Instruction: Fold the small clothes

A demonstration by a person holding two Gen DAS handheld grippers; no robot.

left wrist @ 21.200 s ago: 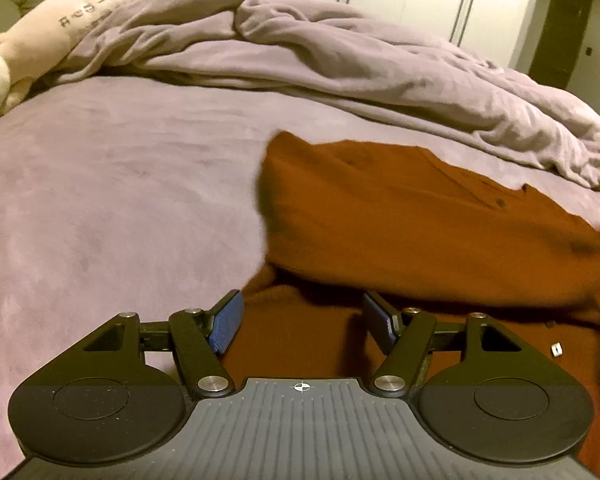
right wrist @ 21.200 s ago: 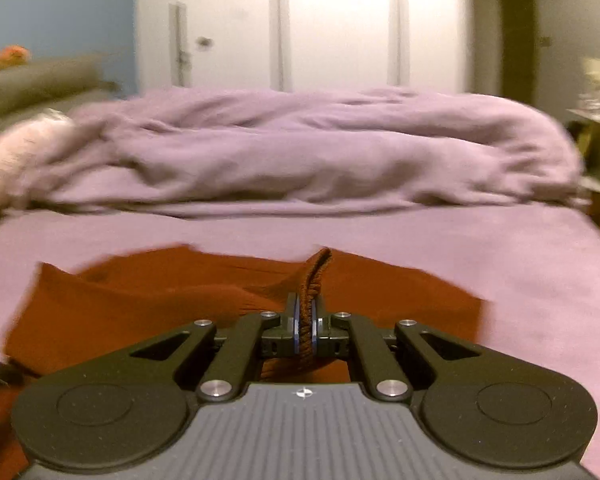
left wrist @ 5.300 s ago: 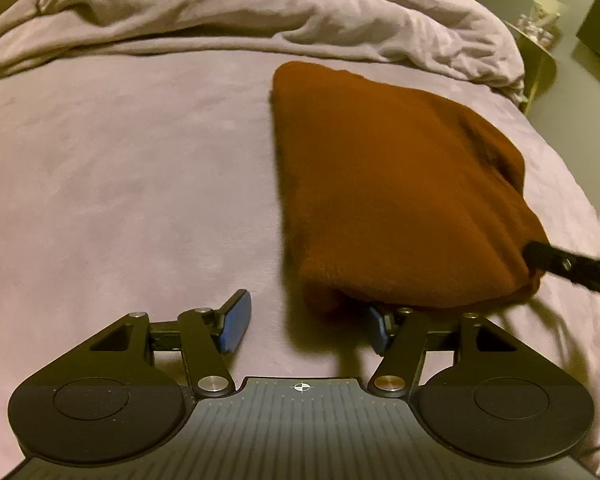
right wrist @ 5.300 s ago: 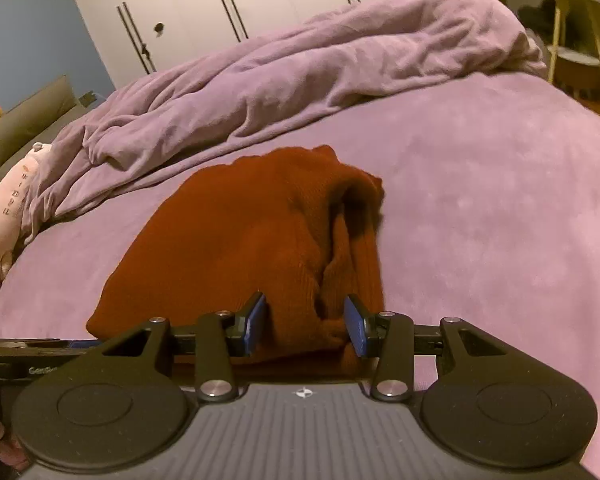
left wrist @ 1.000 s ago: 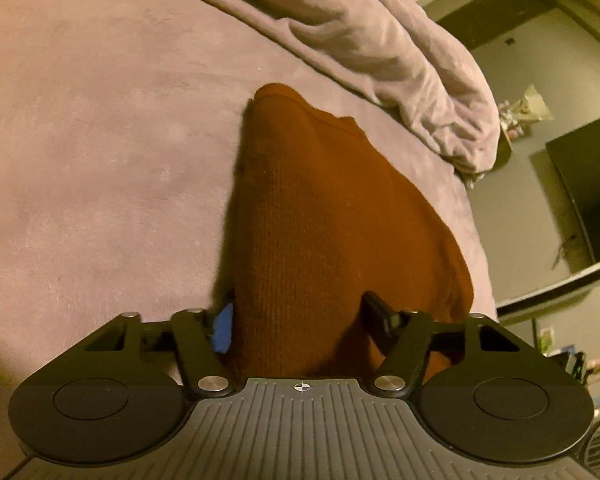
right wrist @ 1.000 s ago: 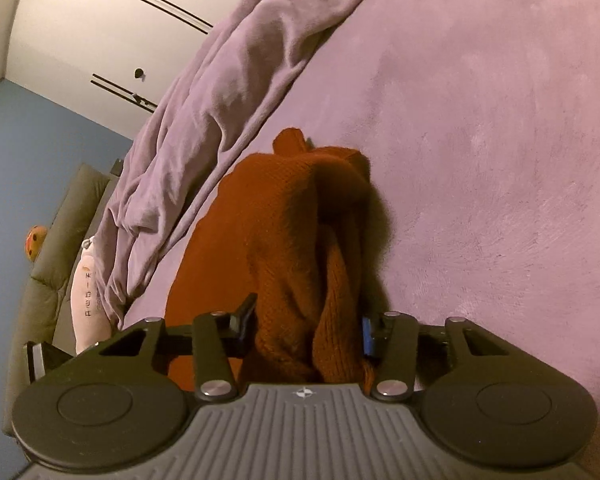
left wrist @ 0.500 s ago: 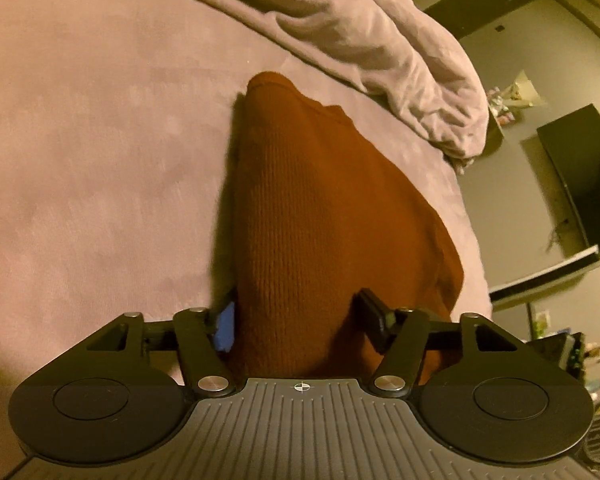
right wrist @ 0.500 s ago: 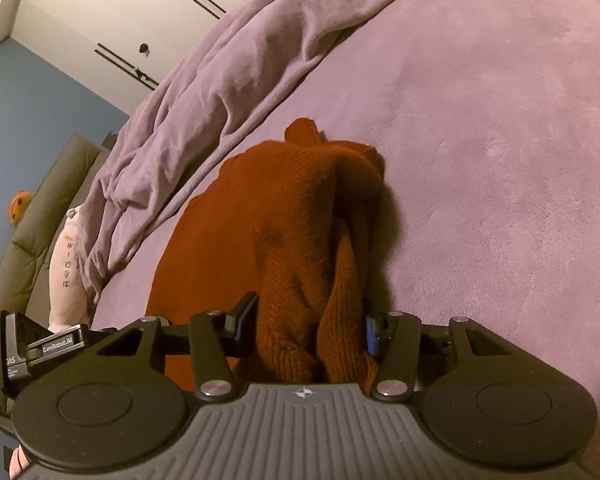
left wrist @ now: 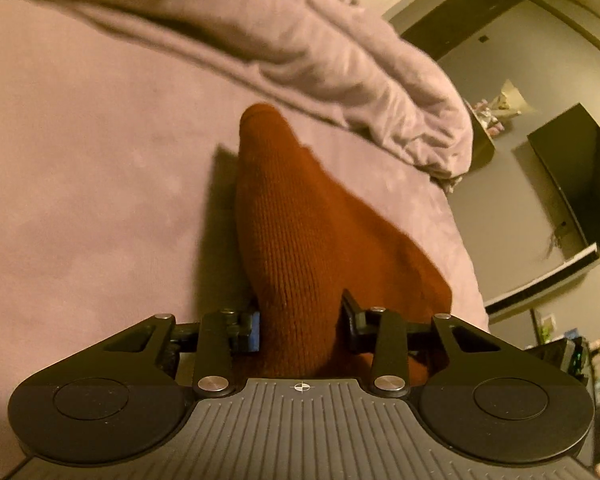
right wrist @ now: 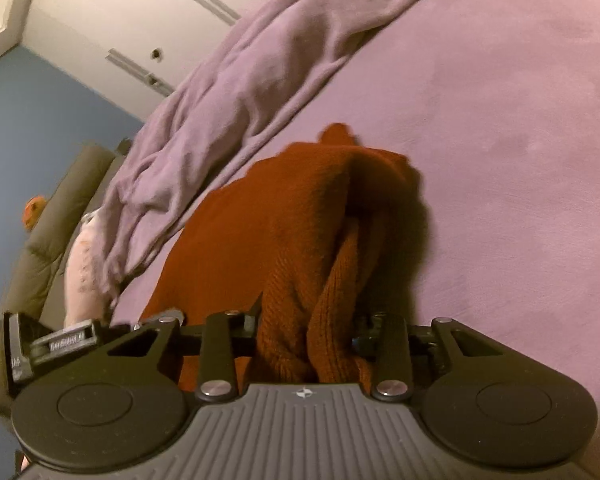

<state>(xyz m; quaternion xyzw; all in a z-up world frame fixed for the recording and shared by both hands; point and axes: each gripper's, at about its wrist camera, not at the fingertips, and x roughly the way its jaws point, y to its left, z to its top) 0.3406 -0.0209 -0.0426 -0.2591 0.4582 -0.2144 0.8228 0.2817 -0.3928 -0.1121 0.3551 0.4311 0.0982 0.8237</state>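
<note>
A: Slippage worries me. The left gripper (left wrist: 300, 330) is closing on one end of the folded rust-brown ribbed knit garment (left wrist: 300, 240), pads already against thick cloth, its far end on the mauve plush bedspread (left wrist: 100, 180).

B: And the right gripper (right wrist: 304, 330) is closing too, squeezing loose bunched layers (right wrist: 332, 280) at the other end.

A: Uneven bites could let inner layers sag out, undoing the fold.

One sweater (left wrist: 300, 240), two tools (left wrist: 300, 330) (right wrist: 306, 328), one blanket (left wrist: 300, 52)
</note>
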